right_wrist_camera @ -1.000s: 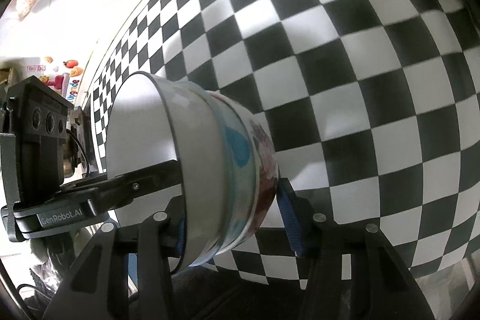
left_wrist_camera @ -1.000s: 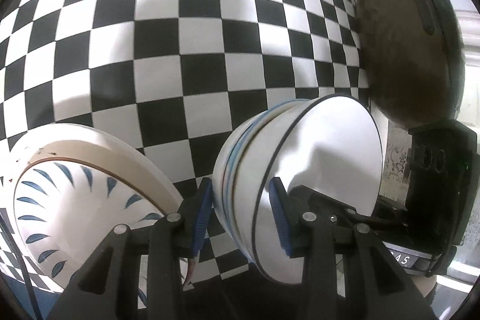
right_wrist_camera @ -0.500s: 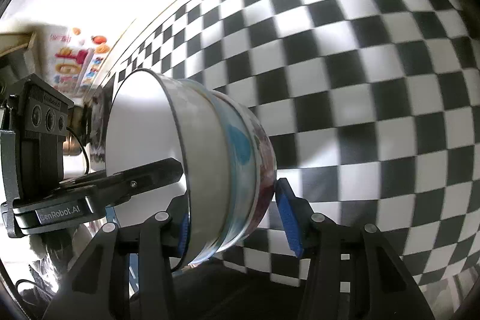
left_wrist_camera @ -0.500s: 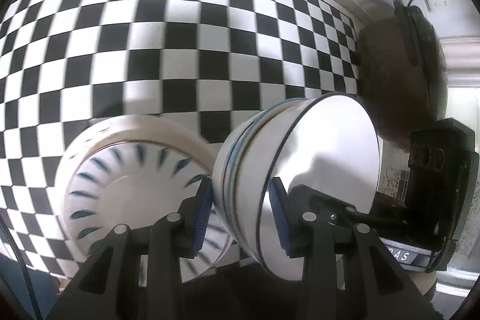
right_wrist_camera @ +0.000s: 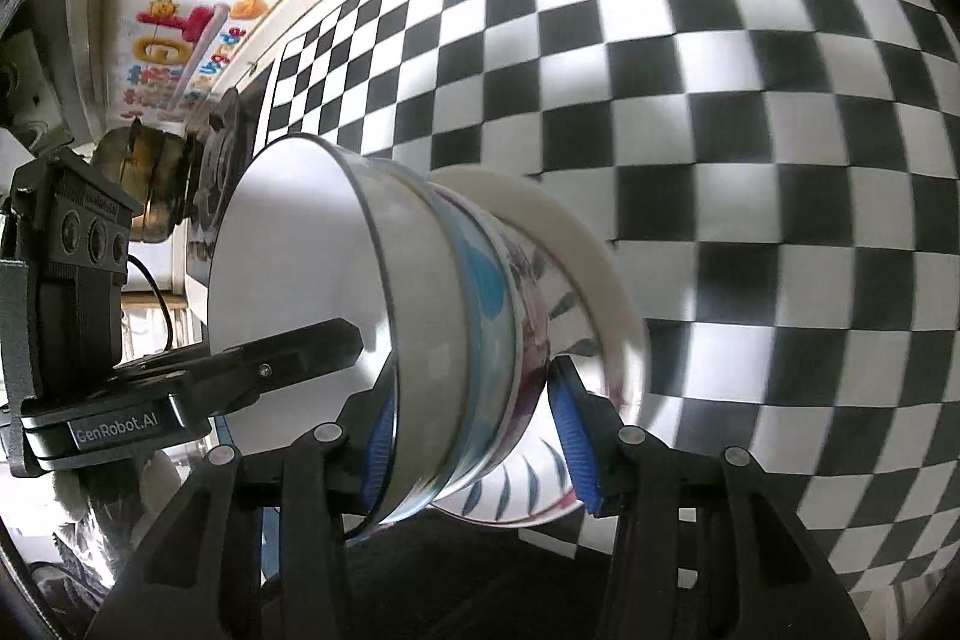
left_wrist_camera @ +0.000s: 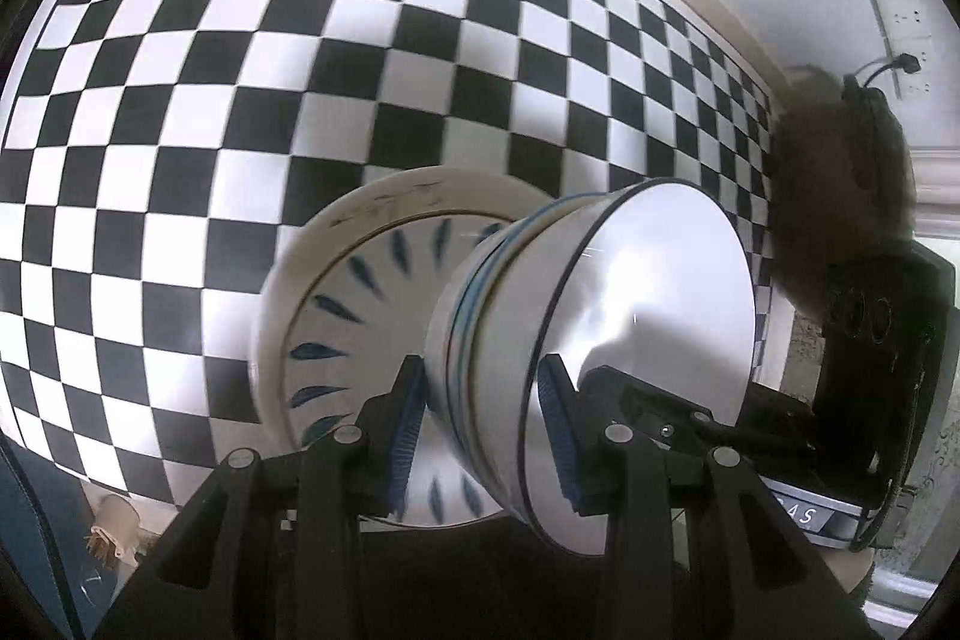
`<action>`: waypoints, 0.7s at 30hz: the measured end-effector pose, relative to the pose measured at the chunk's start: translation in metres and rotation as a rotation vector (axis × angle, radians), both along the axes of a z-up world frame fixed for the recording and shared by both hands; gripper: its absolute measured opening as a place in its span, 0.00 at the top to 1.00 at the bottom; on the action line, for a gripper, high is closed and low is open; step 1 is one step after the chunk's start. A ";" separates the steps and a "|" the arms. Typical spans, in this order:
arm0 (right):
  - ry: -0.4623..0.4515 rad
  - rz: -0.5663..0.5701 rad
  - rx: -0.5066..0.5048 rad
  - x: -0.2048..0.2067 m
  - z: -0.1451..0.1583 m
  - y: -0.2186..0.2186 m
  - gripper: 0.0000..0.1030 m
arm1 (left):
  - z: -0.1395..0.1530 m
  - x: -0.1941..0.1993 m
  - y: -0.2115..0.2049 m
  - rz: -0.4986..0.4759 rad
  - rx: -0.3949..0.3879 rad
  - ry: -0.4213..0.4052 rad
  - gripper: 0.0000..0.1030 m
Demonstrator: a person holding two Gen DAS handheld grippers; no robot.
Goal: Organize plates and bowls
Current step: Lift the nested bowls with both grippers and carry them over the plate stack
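A stack of nested bowls (left_wrist_camera: 516, 340) is held from both sides, white on the inside, with blue and floral outsides (right_wrist_camera: 480, 334). My left gripper (left_wrist_camera: 480, 436) is shut on its rim on one side. My right gripper (right_wrist_camera: 474, 436) is shut on the opposite rim. A cream plate with blue leaf marks (left_wrist_camera: 354, 304) lies on the checkered cloth right under the stack and shows in the right wrist view (right_wrist_camera: 588, 268). Whether the stack touches the plate I cannot tell.
A black-and-white checkered cloth (left_wrist_camera: 240, 100) covers the table. A dark round appliance (left_wrist_camera: 840, 178) stands at the table's far right end by a wall socket. A colourful carton (right_wrist_camera: 168, 34) and a brass pot (right_wrist_camera: 150, 178) stand beyond the table's end in the right wrist view.
Both grippers carried the bowl stack across the table to over the blue-leaf plate. The plate went from the left wrist view's lower left to directly behind the stack and entered the right wrist view.
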State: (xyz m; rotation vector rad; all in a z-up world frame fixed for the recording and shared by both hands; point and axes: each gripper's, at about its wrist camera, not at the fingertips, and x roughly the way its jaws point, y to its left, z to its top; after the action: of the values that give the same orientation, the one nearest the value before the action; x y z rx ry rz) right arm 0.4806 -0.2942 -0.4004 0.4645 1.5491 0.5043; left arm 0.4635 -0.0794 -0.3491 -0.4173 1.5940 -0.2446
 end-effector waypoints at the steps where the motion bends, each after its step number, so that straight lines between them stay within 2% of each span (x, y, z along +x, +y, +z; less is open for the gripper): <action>1: 0.001 0.006 -0.003 -0.001 -0.003 0.006 0.52 | -0.001 -0.001 0.002 0.002 0.001 0.001 0.67; 10: 0.022 0.026 -0.028 -0.004 -0.023 0.032 0.53 | -0.013 -0.006 0.009 0.007 0.004 0.005 0.67; 21: 0.036 0.028 -0.034 -0.008 -0.023 0.029 0.58 | -0.019 -0.011 0.017 0.029 -0.001 0.017 0.67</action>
State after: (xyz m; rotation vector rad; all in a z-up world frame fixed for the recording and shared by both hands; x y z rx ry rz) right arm 0.4725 -0.2654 -0.4238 0.4284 1.5984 0.4924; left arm 0.4521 -0.0628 -0.3677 -0.4442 1.6032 -0.2207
